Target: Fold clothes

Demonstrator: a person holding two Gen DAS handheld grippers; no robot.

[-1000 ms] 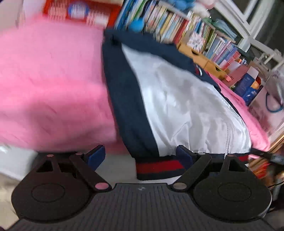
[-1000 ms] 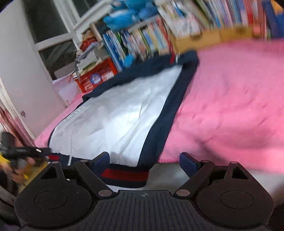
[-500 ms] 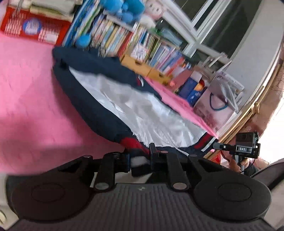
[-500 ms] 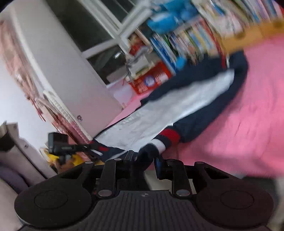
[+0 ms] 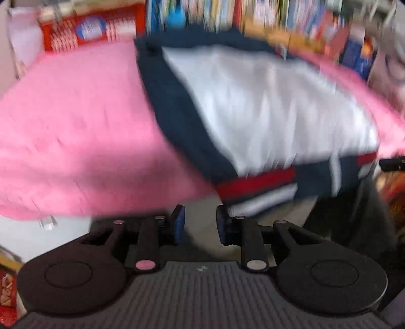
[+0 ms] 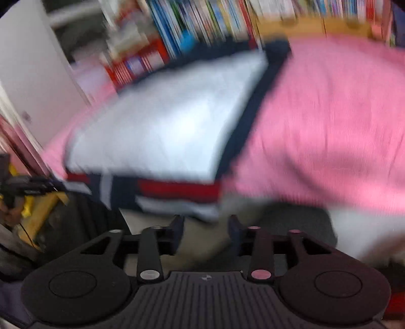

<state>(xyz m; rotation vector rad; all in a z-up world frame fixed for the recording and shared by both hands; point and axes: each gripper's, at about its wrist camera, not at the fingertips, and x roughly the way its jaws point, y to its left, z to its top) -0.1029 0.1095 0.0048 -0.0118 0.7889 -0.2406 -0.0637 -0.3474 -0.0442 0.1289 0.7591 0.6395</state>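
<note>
A navy and white jacket [image 5: 265, 106] lies flat on the pink bedspread [image 5: 76, 131], its red and white striped hem [image 5: 255, 184] hanging at the near bed edge. My left gripper [image 5: 200, 225] sits just below that hem, its jaws opening with nothing between them. In the right wrist view the same jacket [image 6: 172, 121] shows with its hem [image 6: 177, 189] at the near edge. My right gripper [image 6: 206, 227] is just under the hem, jaws opening and nothing between them. Both views are blurred.
Bookshelves full of books [image 5: 253, 15] line the far side of the bed. A red printed box [image 5: 88, 30] stands at the far left corner. The other gripper's tip [image 6: 27, 184] shows at the left of the right wrist view.
Both grippers closed on the jacket's hem corners half a second ago and have let go. The hem has dropped back to the bed edge and both views have swung back level.
</note>
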